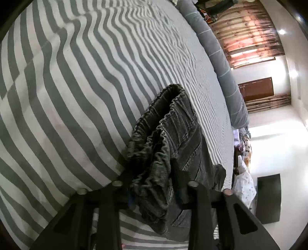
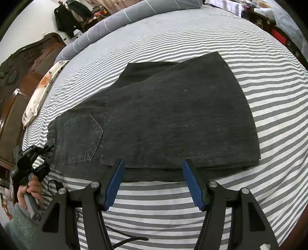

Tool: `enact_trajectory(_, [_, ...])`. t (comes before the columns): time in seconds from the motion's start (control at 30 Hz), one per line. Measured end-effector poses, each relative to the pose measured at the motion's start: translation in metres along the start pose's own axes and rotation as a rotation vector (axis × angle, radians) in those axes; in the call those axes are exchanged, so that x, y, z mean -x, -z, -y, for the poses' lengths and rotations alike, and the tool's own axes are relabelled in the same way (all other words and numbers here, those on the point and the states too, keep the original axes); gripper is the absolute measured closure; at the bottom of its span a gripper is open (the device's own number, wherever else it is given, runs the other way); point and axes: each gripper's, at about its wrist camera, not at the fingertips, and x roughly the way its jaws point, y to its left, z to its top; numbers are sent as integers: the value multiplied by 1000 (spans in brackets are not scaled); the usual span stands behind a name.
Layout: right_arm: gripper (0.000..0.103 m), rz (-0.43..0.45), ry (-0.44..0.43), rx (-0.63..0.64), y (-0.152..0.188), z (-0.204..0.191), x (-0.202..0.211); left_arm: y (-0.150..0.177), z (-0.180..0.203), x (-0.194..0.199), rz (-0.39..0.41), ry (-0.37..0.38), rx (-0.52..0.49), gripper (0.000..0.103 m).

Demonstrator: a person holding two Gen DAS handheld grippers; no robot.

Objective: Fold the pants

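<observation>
Dark grey denim pants [image 2: 173,115] lie flat on the striped bed, legs folded over, back pocket [image 2: 82,138] towards the left. My right gripper [image 2: 153,165] is open, its blue pads [image 2: 115,182] just at the near edge of the pants, holding nothing. My left gripper [image 1: 154,182] has the elastic waistband [image 1: 163,134] bunched between its fingers; the fingertips are hidden under the cloth. It also shows in the right wrist view [image 2: 45,148] at the waist end of the pants, held by a hand.
The grey-and-white striped bedsheet [image 2: 192,211] covers the bed. A grey rolled quilt [image 2: 119,17] lies along the far side. A flowered pillow [image 2: 40,90] and a dark wooden headboard [image 2: 19,77] stand at the left. A black cable [image 2: 125,240] lies on the sheet near me.
</observation>
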Motion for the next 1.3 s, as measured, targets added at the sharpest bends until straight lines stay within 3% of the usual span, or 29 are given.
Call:
enact_trajectory(0.2, [43, 36, -22, -29, -2, 14, 11, 12, 41, 19, 64, -33, -133, 82])
enact_trajectory(0.37, [43, 70, -46, -65, -2, 35, 23, 38, 114, 37, 104, -28, -350, 82])
enact_trajectory(0.5, [43, 98, -72, -113, -1, 58, 32, 68, 187, 41, 95, 24, -533, 82])
enact_trajectory(0.7, [43, 145, -95, -189, 0, 98, 47, 118, 275, 14, 9, 103, -687, 83])
enact_trajectory(0.9, [42, 181, -102, -270, 1, 140, 57, 177, 334, -43, -123, 109, -792, 83])
enact_trajectory(1.1, [42, 191, -103, -338, 8, 177, 57, 241, 354, -102, -234, 47, -897, 83])
enact_trajectory(1.3, [42, 180, -105, -394, 14, 203, 50, 264, 344, -140, -276, -54, -938, 81])
